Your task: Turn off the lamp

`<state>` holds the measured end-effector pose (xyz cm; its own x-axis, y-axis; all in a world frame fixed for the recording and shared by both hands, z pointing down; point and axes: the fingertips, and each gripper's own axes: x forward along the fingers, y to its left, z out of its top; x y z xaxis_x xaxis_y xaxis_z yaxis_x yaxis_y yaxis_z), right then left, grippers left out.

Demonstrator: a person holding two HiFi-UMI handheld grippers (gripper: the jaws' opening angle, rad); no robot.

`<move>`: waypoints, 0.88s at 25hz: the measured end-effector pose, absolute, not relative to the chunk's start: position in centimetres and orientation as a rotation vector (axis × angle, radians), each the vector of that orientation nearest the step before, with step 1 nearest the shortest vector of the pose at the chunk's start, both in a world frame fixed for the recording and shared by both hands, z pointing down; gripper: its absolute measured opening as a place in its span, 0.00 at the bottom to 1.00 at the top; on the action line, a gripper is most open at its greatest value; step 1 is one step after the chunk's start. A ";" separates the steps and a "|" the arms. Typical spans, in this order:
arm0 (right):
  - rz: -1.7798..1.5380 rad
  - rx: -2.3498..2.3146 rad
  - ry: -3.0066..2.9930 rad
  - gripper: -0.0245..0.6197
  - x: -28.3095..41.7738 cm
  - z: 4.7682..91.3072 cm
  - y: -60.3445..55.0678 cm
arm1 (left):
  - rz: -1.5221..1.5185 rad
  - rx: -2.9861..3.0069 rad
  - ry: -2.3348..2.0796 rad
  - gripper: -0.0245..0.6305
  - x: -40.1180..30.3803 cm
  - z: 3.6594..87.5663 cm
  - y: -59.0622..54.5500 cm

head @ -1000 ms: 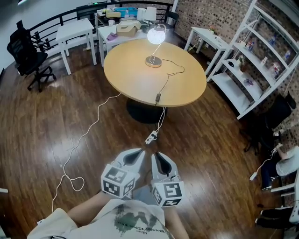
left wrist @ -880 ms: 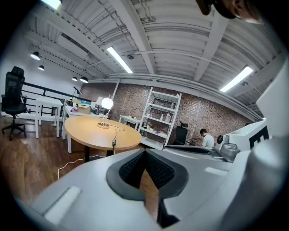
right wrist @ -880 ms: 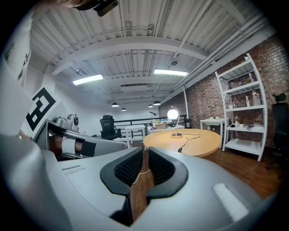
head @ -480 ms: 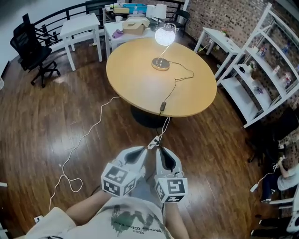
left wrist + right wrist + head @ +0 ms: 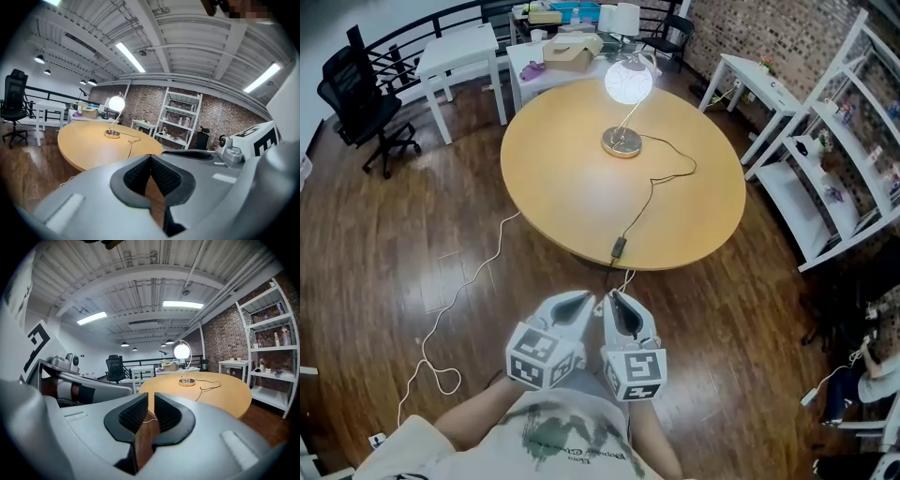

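Lamp [image 5: 623, 112] glows on the round worktop [image 5: 553, 178]; its inline cord switch [image 5: 619, 248] lies by the near edge. Left gripper [image 5: 589, 302] jaws closed, right gripper [image 5: 610, 298] barely parted, both empty. Step closer and press the switch squarely with 1 tip.

I count one lamp [image 5: 628, 82], one round table [image 5: 562, 178], one inline switch [image 5: 619, 248], two grippers, left gripper [image 5: 587, 300] and right gripper [image 5: 609, 298], one white shelf unit [image 5: 792, 197].

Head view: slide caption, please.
Lit white globe lamp on round wooden table; left gripper and right gripper empty, short of it.
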<state>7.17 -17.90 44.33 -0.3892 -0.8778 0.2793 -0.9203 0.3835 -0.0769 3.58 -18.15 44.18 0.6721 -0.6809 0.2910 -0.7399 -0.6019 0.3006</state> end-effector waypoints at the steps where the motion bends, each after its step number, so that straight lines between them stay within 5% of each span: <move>1: 0.333 1.603 -2.446 0.10 7.6 44.6 -18.9 | 0.209 2.486 -1.117 0.04 4.1 44.4 -19.1; 22: 0.394 1.442 -2.288 0.11 11.0 53.8 -33.0 | 0.383 2.373 -1.208 0.04 4.8 50.3 -30.4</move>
